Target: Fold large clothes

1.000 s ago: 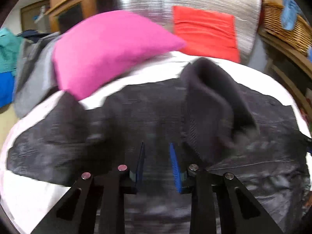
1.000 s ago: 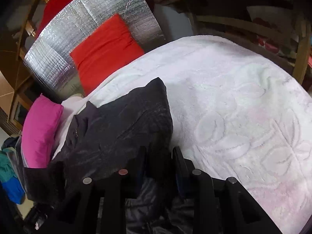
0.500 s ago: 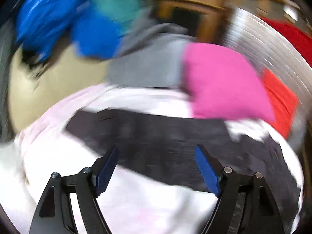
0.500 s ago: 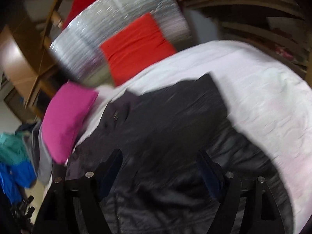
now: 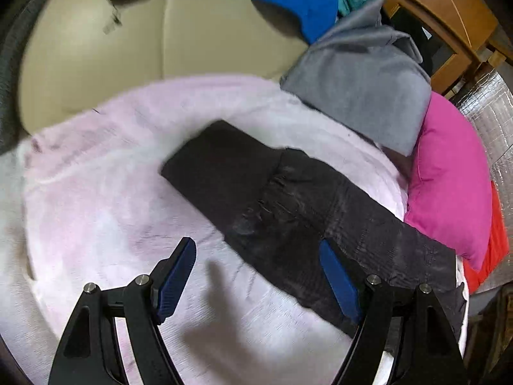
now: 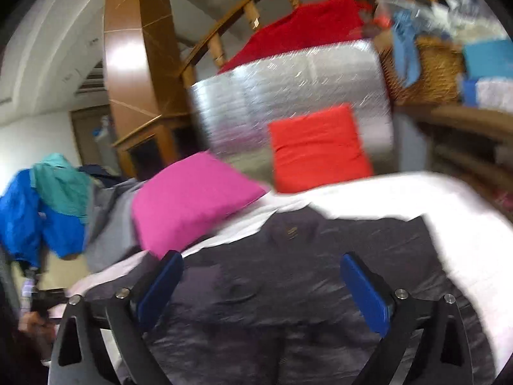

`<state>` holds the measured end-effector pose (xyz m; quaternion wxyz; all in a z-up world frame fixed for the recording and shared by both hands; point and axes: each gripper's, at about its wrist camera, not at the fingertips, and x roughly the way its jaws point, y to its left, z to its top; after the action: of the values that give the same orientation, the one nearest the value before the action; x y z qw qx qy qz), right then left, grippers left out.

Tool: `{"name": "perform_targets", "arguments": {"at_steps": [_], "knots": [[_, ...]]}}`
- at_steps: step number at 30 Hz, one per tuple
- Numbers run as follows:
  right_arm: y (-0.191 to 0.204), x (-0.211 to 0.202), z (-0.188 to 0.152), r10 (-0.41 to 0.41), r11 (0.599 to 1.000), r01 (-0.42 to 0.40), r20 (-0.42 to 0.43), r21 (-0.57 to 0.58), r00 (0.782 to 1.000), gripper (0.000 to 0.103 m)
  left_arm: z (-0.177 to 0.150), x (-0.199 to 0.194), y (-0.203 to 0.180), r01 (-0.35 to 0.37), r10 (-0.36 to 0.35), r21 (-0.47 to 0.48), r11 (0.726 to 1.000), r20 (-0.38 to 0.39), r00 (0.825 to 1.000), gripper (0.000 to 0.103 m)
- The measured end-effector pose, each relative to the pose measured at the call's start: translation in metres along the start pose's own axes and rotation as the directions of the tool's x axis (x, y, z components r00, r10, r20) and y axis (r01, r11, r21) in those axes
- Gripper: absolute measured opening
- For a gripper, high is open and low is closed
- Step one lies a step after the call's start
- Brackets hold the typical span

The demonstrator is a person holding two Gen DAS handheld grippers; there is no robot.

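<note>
Here we are holding the left gripper [image 5: 256, 276] with its blue pads [image 5: 178, 277] spread wide and nothing pinched between them; it is tilting steeply down toward the pale pink blanket [image 5: 96, 192], one pad hanging over bare blanket and the other over the edge of the black jacket [image 5: 288, 205]. We are letting the right gripper [image 6: 261, 288] open further, its jaws parting with no cloth gripped, only the same dark garment [image 6: 288, 288] lying beneath them (this view is badly smeared). That gripper is pointing more nearly level, across the bed toward the cushions. The jacket is lying spread on the blanket, one sleeve stretched out flat. Beyond it a pink pillow [image 5: 449, 176] is resting at the blanket's edge, touching the jacket, with a grey garment [image 5: 362, 73] just beside it and a red cushion [image 6: 317, 147] leaning against a silver foil panel [image 6: 272, 106].
</note>
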<state>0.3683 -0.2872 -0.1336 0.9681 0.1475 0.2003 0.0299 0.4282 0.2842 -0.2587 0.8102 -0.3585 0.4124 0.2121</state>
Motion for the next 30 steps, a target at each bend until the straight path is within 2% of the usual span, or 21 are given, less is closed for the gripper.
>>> {"name": "perform_targets", "arguments": {"at_steps": [3, 5, 6, 8, 9, 11, 12, 14, 16, 18, 20, 22, 24, 26, 27, 28, 30], "knots": [[-0.01, 0.014, -0.001, 0.045, 0.995, -0.038, -0.079, 0.09, 0.996, 0.1, 0.0, 0.014, -0.001, 0.049, -0.05, -0.028, 0.998, -0.038, 0.998, 0.073], [-0.021, 0.018, -0.002, 0.031, 0.991, -0.018, -0.09, 0.132, 0.995, 0.1, 0.0, 0.019, -0.001, 0.039, -0.04, -0.045, 0.998, -0.022, 0.999, 0.061], [-0.025, 0.019, -0.002, 0.025, 0.99, -0.012, -0.087, 0.141, 0.996, 0.1, 0.0, 0.017, -0.003, 0.034, -0.034, -0.046, 0.998, 0.002, 0.999, 0.059], [-0.032, 0.019, 0.0, -0.022, 0.99, 0.034, -0.088, 0.135, 0.996, 0.1, 0.002, 0.019, -0.006, 0.036, -0.035, -0.043, 0.998, 0.02, 0.999, 0.03], [-0.036, 0.022, 0.001, -0.054, 0.99, 0.067, -0.099, 0.128, 0.994, 0.1, 0.004, 0.02, -0.007, 0.038, -0.037, -0.043, 0.998, 0.021, 0.999, 0.026], [-0.042, 0.03, 0.001, -0.069, 0.988, 0.084, -0.122, 0.127, 0.99, 0.094, 0.005, 0.015, -0.011, 0.035, -0.033, -0.04, 0.999, 0.049, 0.998, 0.02], [-0.047, 0.034, 0.0, -0.07, 0.987, 0.09, -0.142, 0.133, 0.987, 0.088, 0.005, 0.009, -0.019, 0.022, -0.021, -0.016, 1.0, 0.077, 0.997, 0.018], [-0.057, 0.039, -0.001, -0.082, 0.983, 0.109, -0.176, 0.147, 0.981, 0.081, 0.003, -0.002, -0.036, -0.004, -0.003, 0.048, 0.999, 0.134, 0.991, 0.013], [-0.069, 0.041, -0.002, -0.086, 0.977, 0.121, -0.191, 0.177, 0.978, 0.081, 0.0, -0.014, -0.055, -0.012, -0.007, 0.099, 0.995, 0.185, 0.983, 0.011], [-0.077, 0.038, -0.003, -0.096, 0.972, 0.133, -0.189, 0.194, 0.977, 0.081, -0.006, -0.032, -0.076, 0.006, -0.04, 0.146, 0.989, 0.231, 0.972, 0.01], [-0.086, 0.034, -0.001, -0.123, 0.967, 0.159, -0.182, 0.199, 0.976, 0.081, -0.015, -0.056, -0.103, 0.037, -0.1, 0.219, 0.975, 0.287, 0.953, 0.009], [-0.096, 0.03, 0.0, -0.146, 0.96, 0.184, -0.184, 0.212, 0.972, 0.081, -0.031, -0.082, -0.133, 0.062, -0.168, 0.305, 0.95, 0.334, 0.928, 0.009], [-0.108, 0.03, 0.0, -0.158, 0.95, 0.204, -0.196, 0.238, 0.968, 0.081, -0.051, -0.102, -0.161, 0.109, -0.249, 0.383, 0.917, 0.336, 0.908, 0.009], [-0.122, 0.03, -0.002, -0.166, 0.936, 0.223, -0.217, 0.272, 0.962, 0.081, -0.079, -0.117, -0.194, 0.153, -0.327, 0.473, 0.868, 0.311, 0.892, 0.008], [-0.129, 0.03, -0.003, -0.175, 0.93, 0.237, -0.228, 0.282, 0.958, 0.081, -0.098, -0.123, -0.214, 0.176, -0.366, 0.524, 0.834, 0.285, 0.886, 0.008], [-0.134, 0.031, -0.004, -0.181, 0.926, 0.246, -0.236, 0.286, 0.955, 0.081, -0.111, -0.126, -0.225, 0.193, -0.389, 0.554, 0.81, 0.261, 0.883, 0.008], [-0.142, 0.031, -0.004, -0.191, 0.922, 0.261, -0.25, 0.286, 0.949, 0.081, -0.152, -0.131, -0.259, 0.242, -0.446, 0.634, 0.734, 0.182, 0.876, 0.008]]}}
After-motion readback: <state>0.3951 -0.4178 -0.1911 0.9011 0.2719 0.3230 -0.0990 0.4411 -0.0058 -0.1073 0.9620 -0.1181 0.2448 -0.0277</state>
